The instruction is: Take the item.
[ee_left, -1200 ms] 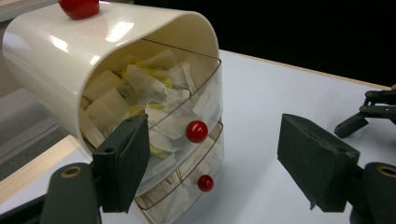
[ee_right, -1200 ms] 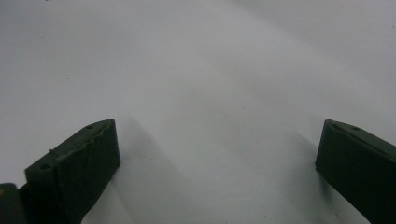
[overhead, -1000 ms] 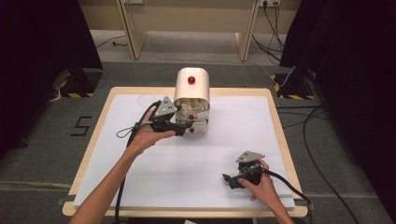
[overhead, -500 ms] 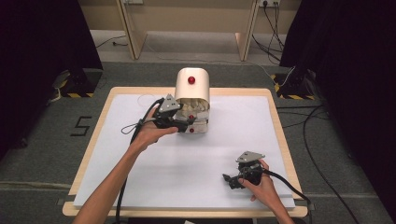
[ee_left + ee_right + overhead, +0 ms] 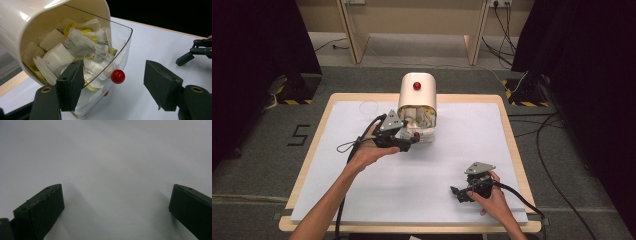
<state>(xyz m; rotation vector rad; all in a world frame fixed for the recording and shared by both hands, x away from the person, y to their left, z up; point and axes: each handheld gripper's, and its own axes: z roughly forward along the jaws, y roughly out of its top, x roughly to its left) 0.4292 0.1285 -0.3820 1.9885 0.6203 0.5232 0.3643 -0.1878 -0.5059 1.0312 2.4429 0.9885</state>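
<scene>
My left gripper, jaws apart and just closing, brackets the red knob of the tea-bag dispenser's clear drawer, mid-table, far side. Off-centre, a pad could slip off. My right gripper rests unclenched, near right.

Tea bags in dispenser

White sheet over wooden table, black curtains, floor cables, striped tape
</scene>
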